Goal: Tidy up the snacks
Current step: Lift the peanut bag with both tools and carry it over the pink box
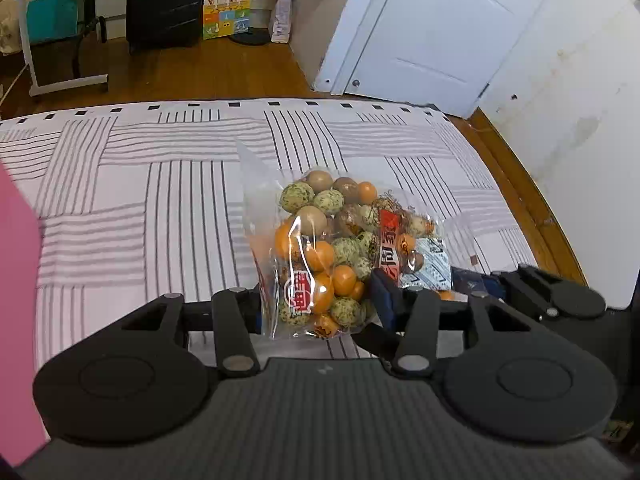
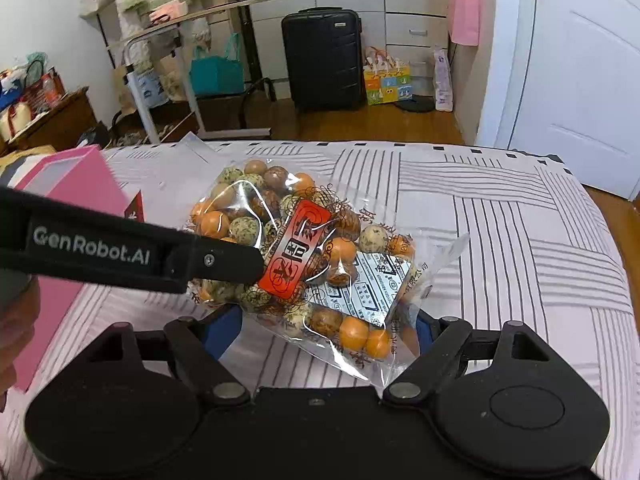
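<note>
A clear bag of orange, brown and speckled round snacks (image 1: 332,248) with a red label lies between both grippers over the striped bedspread (image 1: 140,200). My left gripper (image 1: 320,304) is closed on the bag's near end. In the right wrist view the same bag (image 2: 304,248) sits between the blue pads of my right gripper (image 2: 324,328), whose jaws stand wide apart around its lower end. The left gripper's black finger (image 2: 224,258) reaches in from the left and presses on the bag. A pink box (image 2: 68,216) stands at the left.
The bed edge runs along the far side, with wooden floor (image 1: 224,68) beyond. A black suitcase (image 2: 322,56), a teal bag (image 2: 216,70), a colourful gift bag (image 2: 386,80) and a white door (image 2: 580,80) stand in the room.
</note>
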